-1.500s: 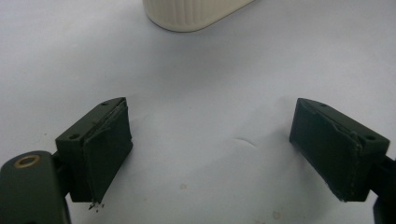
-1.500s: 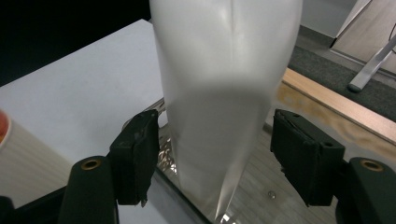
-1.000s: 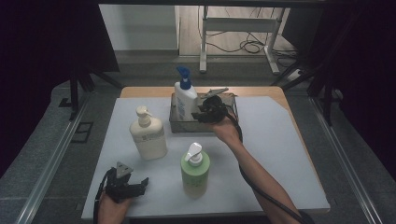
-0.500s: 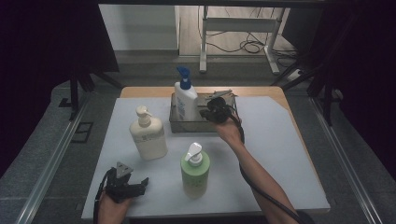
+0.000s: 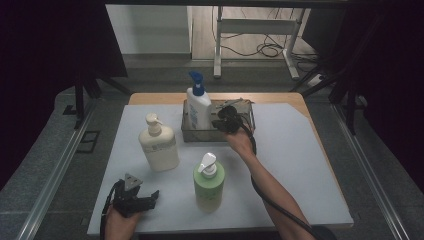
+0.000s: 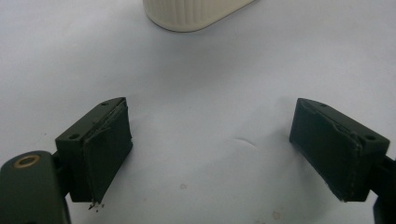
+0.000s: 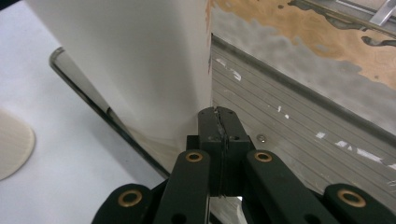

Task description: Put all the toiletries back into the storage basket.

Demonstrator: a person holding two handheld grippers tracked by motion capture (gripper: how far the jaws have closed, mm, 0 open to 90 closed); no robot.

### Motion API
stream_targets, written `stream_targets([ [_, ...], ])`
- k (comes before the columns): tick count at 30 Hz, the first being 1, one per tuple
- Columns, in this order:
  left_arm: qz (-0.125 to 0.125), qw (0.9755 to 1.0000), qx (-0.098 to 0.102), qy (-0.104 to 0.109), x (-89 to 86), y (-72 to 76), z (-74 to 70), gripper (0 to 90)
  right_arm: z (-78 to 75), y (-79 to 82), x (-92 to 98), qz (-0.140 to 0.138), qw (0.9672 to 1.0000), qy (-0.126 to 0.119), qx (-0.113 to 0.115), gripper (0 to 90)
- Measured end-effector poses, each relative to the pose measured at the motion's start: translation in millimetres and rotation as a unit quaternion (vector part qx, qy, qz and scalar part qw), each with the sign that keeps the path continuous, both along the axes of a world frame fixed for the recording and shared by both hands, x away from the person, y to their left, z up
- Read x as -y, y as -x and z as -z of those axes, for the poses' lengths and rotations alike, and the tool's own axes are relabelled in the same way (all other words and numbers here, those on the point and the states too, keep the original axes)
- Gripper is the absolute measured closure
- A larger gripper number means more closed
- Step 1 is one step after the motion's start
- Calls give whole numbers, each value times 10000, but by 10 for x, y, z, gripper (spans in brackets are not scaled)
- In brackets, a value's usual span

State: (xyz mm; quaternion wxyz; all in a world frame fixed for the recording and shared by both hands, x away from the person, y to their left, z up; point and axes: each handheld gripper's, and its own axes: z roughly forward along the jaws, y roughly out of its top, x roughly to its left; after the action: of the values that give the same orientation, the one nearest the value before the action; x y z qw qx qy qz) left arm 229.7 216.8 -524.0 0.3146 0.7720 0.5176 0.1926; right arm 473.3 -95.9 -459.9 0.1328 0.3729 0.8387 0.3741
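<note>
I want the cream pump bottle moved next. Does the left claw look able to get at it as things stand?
Probably yes. The left claw rests open on the white mat, and the cream pump bottle stands just beyond it with bare mat between; the green bottle stands off to the side.

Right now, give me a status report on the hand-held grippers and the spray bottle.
Right hand-held gripper shut, empty, beside spray bottle in metal tray. Left hand-held gripper open, resting on table. Nothing in the way.

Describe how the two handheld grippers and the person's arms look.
Both grippers are black. The left gripper carries a grey three-cornered plate on top; its flat rectangular pads look scuffed. The right gripper has brass-coloured rivets on its linkage bars and trails a black cable along the forearm. The forearms are bare, no sleeves showing.
</note>
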Motion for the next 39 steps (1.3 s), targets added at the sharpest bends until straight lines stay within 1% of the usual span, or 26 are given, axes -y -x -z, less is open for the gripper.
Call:
stream_targets([
  [9,-1,10000,-2,1,0,0,0,125,40,-60,-62,80,9999,118,-87,896],
  [16,-3,10000,-3,1,0,0,0,125,54,-71,-80,106,9998,37,-174,895],
  [19,-3,10000,-3,3,1,0,0,125,55,-68,-97,81,9997,14,-209,894],
  [22,-4,10000,-2,4,1,0,0,125,59,-57,-129,0,9998,28,-207,892],
  [32,-3,10000,-2,3,1,0,0,125,64,-33,-218,-126,9997,23,-214,887],
  [39,-3,10000,-4,1,1,-1,-1,125,62,-24,-235,-133,9997,11,-224,886],
])
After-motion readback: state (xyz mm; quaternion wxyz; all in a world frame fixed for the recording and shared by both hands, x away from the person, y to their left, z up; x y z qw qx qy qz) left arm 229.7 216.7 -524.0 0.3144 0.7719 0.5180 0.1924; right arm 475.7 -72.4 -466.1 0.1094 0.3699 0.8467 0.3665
